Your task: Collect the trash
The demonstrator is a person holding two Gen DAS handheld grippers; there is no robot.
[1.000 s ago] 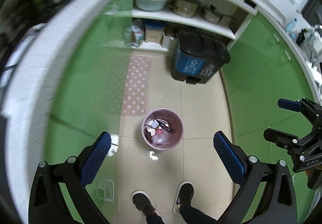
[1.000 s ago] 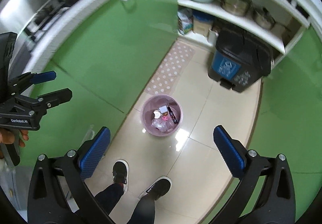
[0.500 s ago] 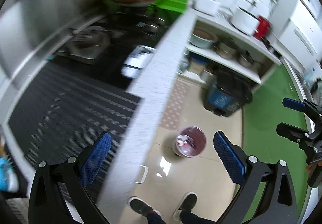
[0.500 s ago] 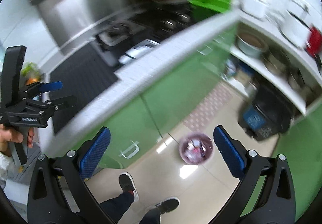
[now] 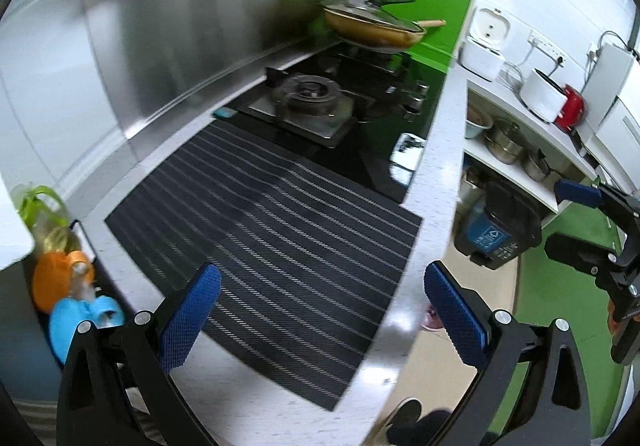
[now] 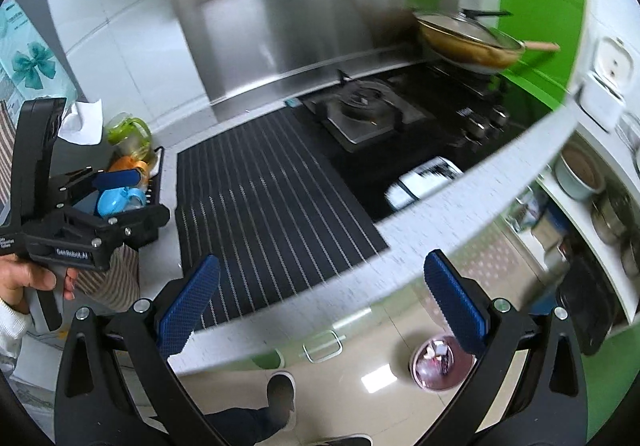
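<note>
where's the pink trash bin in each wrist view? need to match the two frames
Left wrist: pink trash bin shows only as a sliver at lower right, on the floor just past the counter edge, mostly hidden behind the left gripper's right finger.
Right wrist: the bin sits at lower right on the floor, partly behind the right finger.
Shared landmark: the lidded frying pan on the stove.

A black mat point(image 5: 272, 230) with thin white stripes, green cabinet fronts point(image 5: 560, 286), a pink wastebasket point(image 6: 440, 364).
</note>
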